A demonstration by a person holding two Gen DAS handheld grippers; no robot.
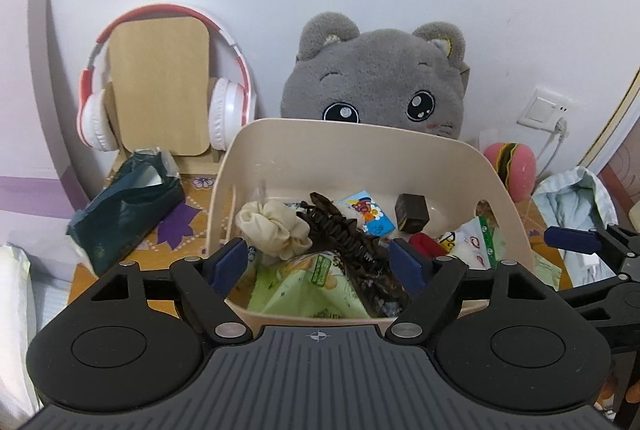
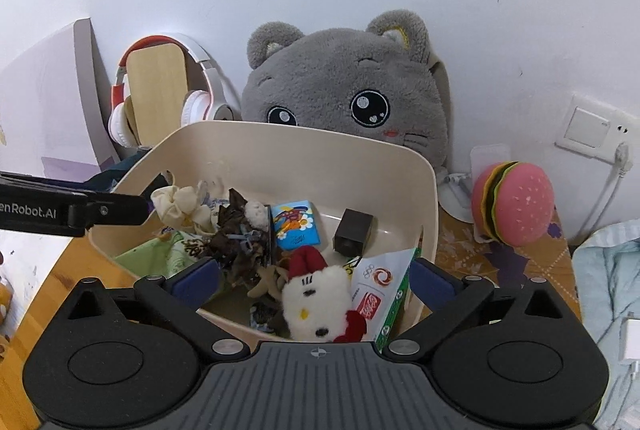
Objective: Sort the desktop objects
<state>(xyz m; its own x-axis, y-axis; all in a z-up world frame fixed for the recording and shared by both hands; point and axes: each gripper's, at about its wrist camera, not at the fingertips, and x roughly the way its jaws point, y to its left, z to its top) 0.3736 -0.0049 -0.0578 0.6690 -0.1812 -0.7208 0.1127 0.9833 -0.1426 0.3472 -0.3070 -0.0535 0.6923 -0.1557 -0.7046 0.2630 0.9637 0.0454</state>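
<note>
2 grippers, left gripper (image 1: 320,262) and right gripper (image 2: 316,282), hover fingers apart over the beige bin (image 1: 360,146); only the right view's lower centre shows the white plush kitten (image 2: 316,306).

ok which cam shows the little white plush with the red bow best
The right wrist view: the white plush lies near the front of the beige bin, its face and red bow in plain sight. In the left wrist view only a red and white sliver shows behind that gripper's blue finger.
</note>
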